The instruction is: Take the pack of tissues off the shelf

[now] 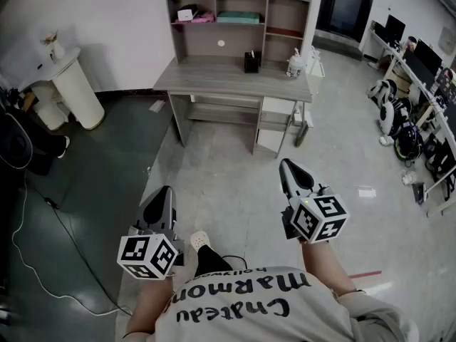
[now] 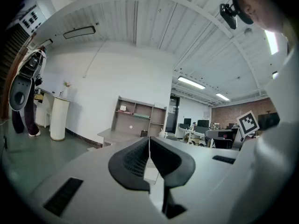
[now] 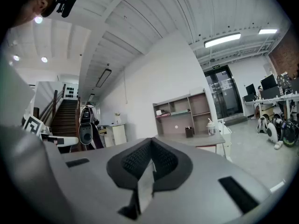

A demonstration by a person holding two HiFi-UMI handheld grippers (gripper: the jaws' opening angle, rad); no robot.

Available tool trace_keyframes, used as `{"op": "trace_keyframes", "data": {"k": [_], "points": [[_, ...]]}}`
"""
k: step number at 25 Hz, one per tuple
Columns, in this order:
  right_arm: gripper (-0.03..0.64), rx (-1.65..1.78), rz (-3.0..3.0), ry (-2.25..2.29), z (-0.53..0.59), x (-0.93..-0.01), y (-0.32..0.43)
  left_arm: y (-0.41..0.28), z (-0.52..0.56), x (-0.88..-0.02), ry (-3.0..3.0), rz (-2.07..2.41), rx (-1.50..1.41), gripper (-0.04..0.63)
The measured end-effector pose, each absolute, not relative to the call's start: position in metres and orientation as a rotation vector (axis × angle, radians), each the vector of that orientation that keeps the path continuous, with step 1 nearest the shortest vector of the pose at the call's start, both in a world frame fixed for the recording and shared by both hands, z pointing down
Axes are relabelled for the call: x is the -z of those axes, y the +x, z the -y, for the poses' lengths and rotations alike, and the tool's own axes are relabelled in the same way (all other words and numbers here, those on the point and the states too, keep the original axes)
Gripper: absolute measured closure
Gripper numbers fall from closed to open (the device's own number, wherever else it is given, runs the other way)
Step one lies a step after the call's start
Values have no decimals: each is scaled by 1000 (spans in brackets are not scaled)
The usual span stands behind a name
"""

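Note:
Far ahead stands a grey desk (image 1: pixel 231 79) with a shelf unit (image 1: pixel 239 16) on top. A flat teal pack (image 1: pixel 238 18) lies in the shelf's middle compartment, and a small white and pink item (image 1: pixel 191 14) in the left one; I cannot tell which is the tissues. My left gripper (image 1: pixel 164 194) and right gripper (image 1: pixel 291 168) are held over the floor, well short of the desk. Both are shut with nothing between the jaws, as the left gripper view (image 2: pixel 149 141) and right gripper view (image 3: pixel 152 146) show. The shelf unit (image 2: pixel 135 113) (image 3: pixel 182 108) looks small and distant there.
On the desktop sit a black pen holder (image 1: pixel 251 62) and a white bottle (image 1: pixel 295 64). A white round pedestal (image 1: pixel 71 84) stands at the left wall. A cable (image 1: pixel 43 262) trails over the dark floor. Robot parts and desks (image 1: pixel 399 112) line the right side.

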State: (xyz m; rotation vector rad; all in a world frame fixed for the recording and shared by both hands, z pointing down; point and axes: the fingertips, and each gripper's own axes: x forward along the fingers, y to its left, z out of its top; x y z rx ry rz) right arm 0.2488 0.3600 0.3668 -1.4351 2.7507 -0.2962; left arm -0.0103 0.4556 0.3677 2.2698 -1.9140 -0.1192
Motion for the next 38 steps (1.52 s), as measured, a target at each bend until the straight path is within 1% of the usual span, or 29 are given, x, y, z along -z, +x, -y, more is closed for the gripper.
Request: {"op": "trace_keyframes", "data": {"k": [15,24,38], "points": [[609,316,-2744,-1449,-340,-368,239,-28,-431,-368,2265,1902,138,577],[609,281,-2689,-1514,-289,-351,233,-43,-364,-352,2333,1839,191,577],[609,168,-2612,-1470,-161,-290,141,-125,-226,-285,2452,1814,288,577]]}}
